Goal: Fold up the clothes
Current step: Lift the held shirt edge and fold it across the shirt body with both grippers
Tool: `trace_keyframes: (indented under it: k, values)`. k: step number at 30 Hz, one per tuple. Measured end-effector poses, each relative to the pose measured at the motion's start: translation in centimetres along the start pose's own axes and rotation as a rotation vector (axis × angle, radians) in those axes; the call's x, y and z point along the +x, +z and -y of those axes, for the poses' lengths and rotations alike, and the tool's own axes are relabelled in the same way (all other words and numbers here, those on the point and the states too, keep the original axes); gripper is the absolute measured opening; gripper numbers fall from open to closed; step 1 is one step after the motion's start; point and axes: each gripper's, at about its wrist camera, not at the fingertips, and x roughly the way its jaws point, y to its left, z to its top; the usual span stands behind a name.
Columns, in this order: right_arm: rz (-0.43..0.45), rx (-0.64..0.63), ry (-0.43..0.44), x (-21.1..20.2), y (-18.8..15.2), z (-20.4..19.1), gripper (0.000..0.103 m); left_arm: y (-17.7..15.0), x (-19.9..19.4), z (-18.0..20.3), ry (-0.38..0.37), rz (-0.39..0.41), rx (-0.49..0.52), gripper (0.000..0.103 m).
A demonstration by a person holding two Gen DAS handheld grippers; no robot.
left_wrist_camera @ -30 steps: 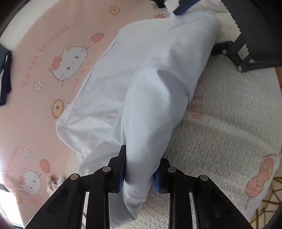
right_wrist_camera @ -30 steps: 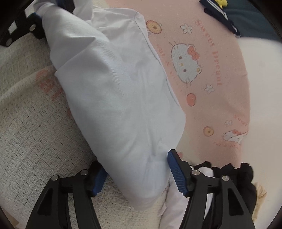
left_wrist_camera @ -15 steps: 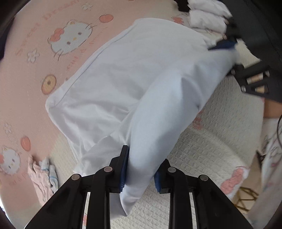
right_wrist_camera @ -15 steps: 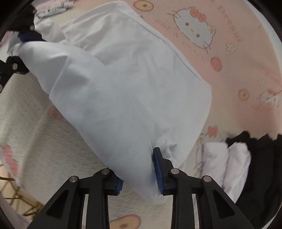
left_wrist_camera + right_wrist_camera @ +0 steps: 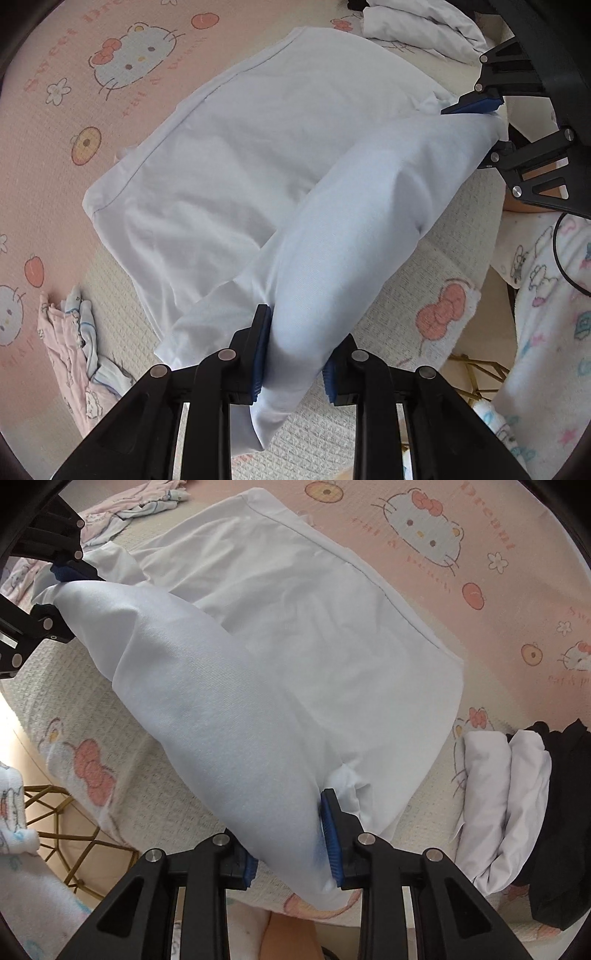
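Observation:
A white garment (image 5: 229,155) (image 5: 303,635) lies half spread on a cartoon-print blanket. Its near edge is bunched into a thick fold and lifted off the blanket. My left gripper (image 5: 295,363) is shut on one end of that fold, the cloth squeezed between its blue pads. My right gripper (image 5: 291,845) is shut on the other end. Each gripper shows in the other's view, the right gripper (image 5: 484,114) at upper right and the left gripper (image 5: 61,585) at upper left, the fold stretched between them.
The pink and cream blanket (image 5: 66,122) covers the surface. A small pink and blue garment (image 5: 74,343) lies crumpled at the left. Folded white pieces (image 5: 502,797) and a black garment (image 5: 565,812) are stacked at the right. A gold wire frame (image 5: 59,834) stands past the blanket's edge.
My right gripper's jaws have closed on the garment's edge. Both grippers have risen and tilted, lifting the fold and showing more of the spread garment.

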Motion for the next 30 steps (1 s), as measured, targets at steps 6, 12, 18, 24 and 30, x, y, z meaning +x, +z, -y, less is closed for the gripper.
trace_keyframes:
  k: [6,12,18,24,30]
  values:
    - [-0.027,-0.038,0.014,0.1,-0.3,-0.8,0.029,-1.6,-0.1,1.5,0.043,0.001,0.019,0.022]
    - [-0.031,-0.032,0.040,-0.2,-1.0,-1.4,0.032,-3.0,0.2,3.0,0.082,-0.012,0.015,0.022]
    - [-0.044,-0.034,0.064,-0.3,-1.7,-2.1,0.034,-4.6,0.0,3.8,0.089,-0.023,-0.019,0.022]
    - [-0.071,-0.017,0.085,0.1,-1.7,-1.9,0.035,-4.8,0.5,4.2,0.091,-0.056,-0.020,0.023]
    - [-0.098,0.119,0.201,0.3,-1.5,0.9,0.035,-4.4,0.0,2.8,0.044,-0.079,-0.049,0.024]
